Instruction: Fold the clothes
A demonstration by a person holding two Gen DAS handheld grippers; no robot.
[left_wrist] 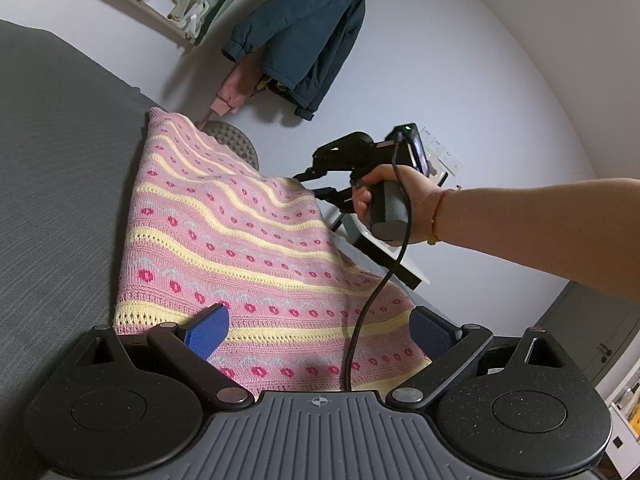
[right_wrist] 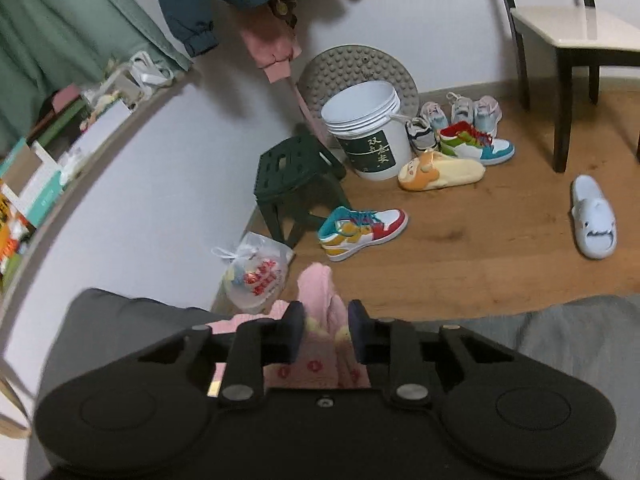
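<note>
My left gripper (left_wrist: 318,330) sits at 6 o'clock in its own view, its blue pads (left_wrist: 208,330) spread wide apart. The pink knit (left_wrist: 240,236), striped yellow with rows of small red flowers, lies between and over them, so I cannot tell if either pad touches it. The knit stretches up toward 11 o'clock, with one edge resting on the grey bed (left_wrist: 60,160) and the other lifted.

At 2 o'clock in that view, my right hand (left_wrist: 400,204) grips the handle of the right gripper (left_wrist: 310,184), whose tips meet the knit's raised edge. A black cable (left_wrist: 372,300) hangs down from it.

In the right view, the right gripper (right_wrist: 326,330) is nearly closed, pinching a bunched fold of the knit (right_wrist: 320,292) that pokes up between the pads. Beyond it, toward 12 o'clock, the wood floor holds a white bucket (right_wrist: 370,140), a green stool (right_wrist: 296,184) and scattered shoes (right_wrist: 360,230). A chair (right_wrist: 576,40) stands at 2 o'clock.
</note>
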